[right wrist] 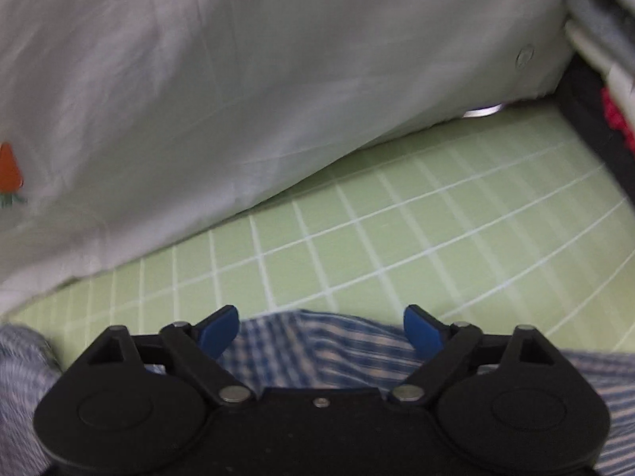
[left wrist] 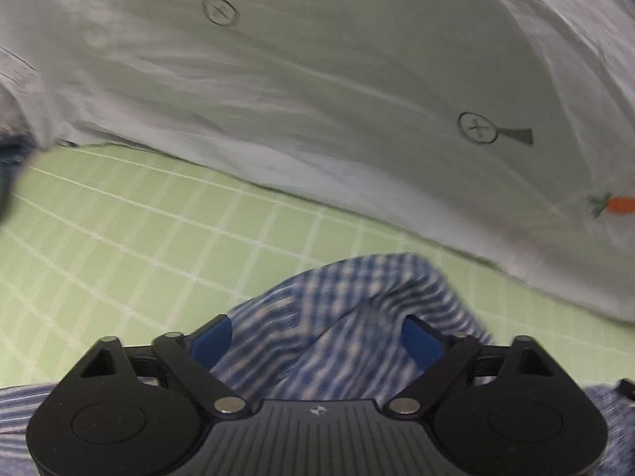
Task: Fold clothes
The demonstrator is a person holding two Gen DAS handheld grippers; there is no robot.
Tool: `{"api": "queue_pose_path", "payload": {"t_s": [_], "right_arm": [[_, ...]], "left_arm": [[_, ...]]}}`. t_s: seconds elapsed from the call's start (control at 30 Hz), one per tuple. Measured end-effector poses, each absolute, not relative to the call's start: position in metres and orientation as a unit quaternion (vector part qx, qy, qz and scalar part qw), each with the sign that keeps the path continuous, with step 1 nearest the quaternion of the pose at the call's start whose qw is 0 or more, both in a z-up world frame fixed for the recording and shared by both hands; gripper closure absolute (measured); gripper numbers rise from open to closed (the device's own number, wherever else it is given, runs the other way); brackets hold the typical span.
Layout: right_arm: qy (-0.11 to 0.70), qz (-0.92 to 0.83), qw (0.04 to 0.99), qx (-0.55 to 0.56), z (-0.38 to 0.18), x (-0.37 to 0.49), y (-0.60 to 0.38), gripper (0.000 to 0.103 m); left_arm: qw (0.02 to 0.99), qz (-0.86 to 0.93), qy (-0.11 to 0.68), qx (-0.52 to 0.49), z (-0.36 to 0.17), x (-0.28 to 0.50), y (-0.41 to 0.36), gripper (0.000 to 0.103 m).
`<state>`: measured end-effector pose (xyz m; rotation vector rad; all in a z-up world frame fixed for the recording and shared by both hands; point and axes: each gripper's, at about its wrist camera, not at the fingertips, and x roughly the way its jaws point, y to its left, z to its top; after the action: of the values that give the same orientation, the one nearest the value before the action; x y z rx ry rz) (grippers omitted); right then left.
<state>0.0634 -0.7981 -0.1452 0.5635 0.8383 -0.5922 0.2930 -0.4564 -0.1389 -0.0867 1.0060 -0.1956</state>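
Note:
A blue and white checked garment [left wrist: 349, 309] lies on the green grid mat [left wrist: 139, 230]. In the left wrist view a raised fold of it bulges up between the blue fingertips [left wrist: 212, 341] of my left gripper [left wrist: 317, 341], whose jaws stand wide open. In the right wrist view the same checked cloth [right wrist: 321, 349] lies flat between the blue fingertips [right wrist: 422, 333] of my right gripper [right wrist: 321, 333], also wide open. Neither gripper pinches the cloth.
A white sheet [left wrist: 297, 91] with printed drawings and a small carrot [left wrist: 617, 204] rises behind the mat [right wrist: 397, 230], and it also shows in the right wrist view [right wrist: 198, 99]. Stacked folded items [right wrist: 603, 91] stand at the far right.

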Motion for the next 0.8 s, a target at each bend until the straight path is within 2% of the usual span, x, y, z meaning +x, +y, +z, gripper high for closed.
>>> {"api": "queue_pose_path", "payload": {"t_s": [0.03, 0.07, 0.1, 0.13, 0.17, 0.2, 0.33, 0.53, 0.63, 0.8], "right_arm": [[0.388, -0.28, 0.832, 0.28, -0.146, 0.061, -0.799, 0.035], [0.382, -0.284, 0.831, 0.288, -0.148, 0.059, -0.798, 0.043], [0.385, -0.279, 0.833, 0.284, -0.149, 0.058, -0.794, 0.058], [0.387, -0.275, 0.834, 0.28, -0.15, 0.057, -0.791, 0.072], [0.389, -0.271, 0.836, 0.277, -0.151, 0.056, -0.788, 0.083], [0.385, -0.267, 0.839, 0.275, -0.15, 0.053, -0.786, 0.102], [0.373, -0.259, 0.854, 0.254, -0.136, 0.03, -0.777, 0.103], [0.378, -0.238, 0.857, 0.257, -0.119, -0.023, -0.763, 0.103], [0.392, -0.237, 0.858, 0.233, -0.114, -0.063, -0.747, 0.103], [0.451, -0.238, 0.832, 0.217, -0.133, -0.121, -0.721, 0.103]], "left_arm": [[0.872, -0.096, 0.476, -0.057, -0.141, 0.293, -0.455, 0.049], [0.869, -0.096, 0.482, -0.062, -0.144, 0.296, -0.455, 0.07], [0.865, -0.096, 0.488, -0.067, -0.147, 0.298, -0.455, 0.082], [0.863, -0.1, 0.489, -0.078, -0.147, 0.296, -0.453, 0.1], [0.861, -0.104, 0.491, -0.089, -0.148, 0.295, -0.451, 0.1], [0.864, -0.108, 0.484, -0.092, -0.146, 0.29, -0.448, 0.1], [0.878, -0.122, 0.457, -0.075, -0.125, 0.263, -0.436, 0.1], [0.875, -0.117, 0.464, -0.075, -0.103, 0.197, -0.402, 0.101], [0.87, -0.102, 0.48, -0.052, -0.104, 0.151, -0.384, 0.101], [0.829, -0.065, 0.553, -0.057, -0.137, 0.091, -0.358, 0.1]]}}
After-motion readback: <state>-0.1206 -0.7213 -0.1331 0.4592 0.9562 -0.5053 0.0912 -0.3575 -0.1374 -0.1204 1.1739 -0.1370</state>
